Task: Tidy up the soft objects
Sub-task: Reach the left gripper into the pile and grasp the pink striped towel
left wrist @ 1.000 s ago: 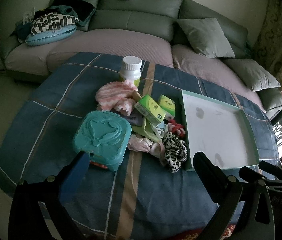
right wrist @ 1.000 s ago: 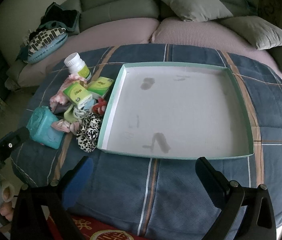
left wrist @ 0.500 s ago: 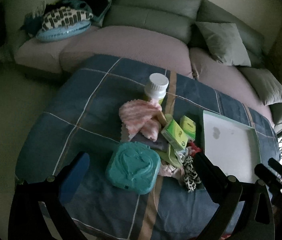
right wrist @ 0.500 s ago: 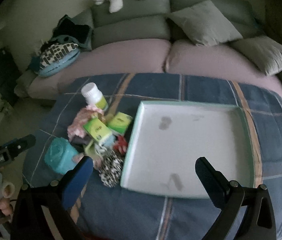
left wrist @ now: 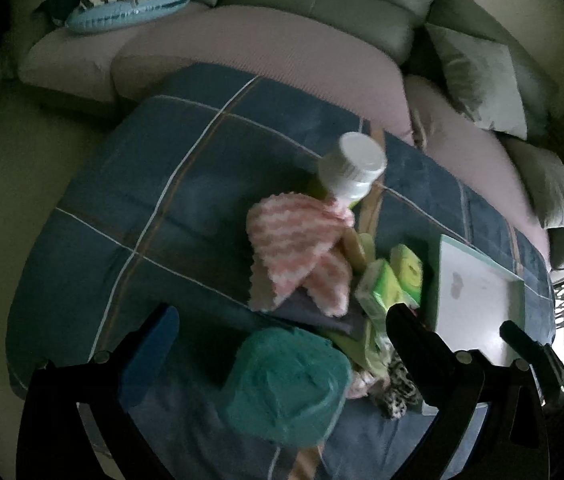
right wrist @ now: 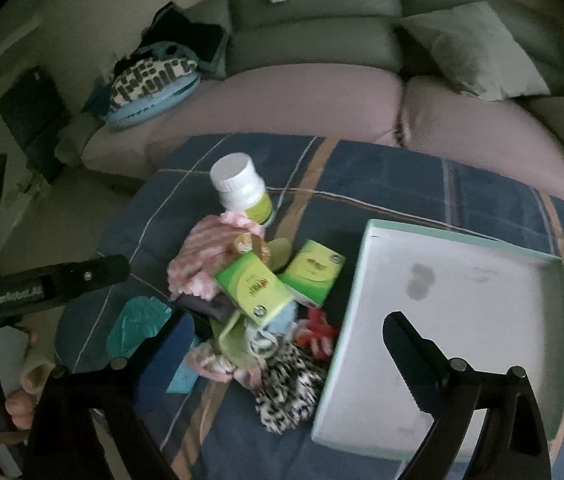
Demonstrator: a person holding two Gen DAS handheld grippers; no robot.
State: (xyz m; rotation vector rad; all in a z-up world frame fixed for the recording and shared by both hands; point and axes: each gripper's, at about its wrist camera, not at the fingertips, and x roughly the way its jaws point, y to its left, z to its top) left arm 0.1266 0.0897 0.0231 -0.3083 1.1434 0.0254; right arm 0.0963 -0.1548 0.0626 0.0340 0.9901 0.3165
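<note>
Leopard scrunchie [right wrist: 288,394] beneath right gripper [right wrist: 282,340]

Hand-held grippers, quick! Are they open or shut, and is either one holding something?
Left hand-held gripper: open, holding nothing.
Right hand-held gripper: open, jaws closing a little, nothing between them; it hangs over the pile of soft things.

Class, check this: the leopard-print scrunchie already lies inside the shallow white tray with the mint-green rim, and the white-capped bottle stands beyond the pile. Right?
Not quite. The leopard-print scrunchie lies on the blue plaid blanket, outside the shallow white tray with the mint-green rim, as the right wrist view shows. The white-capped bottle does stand beyond the pile.
</note>
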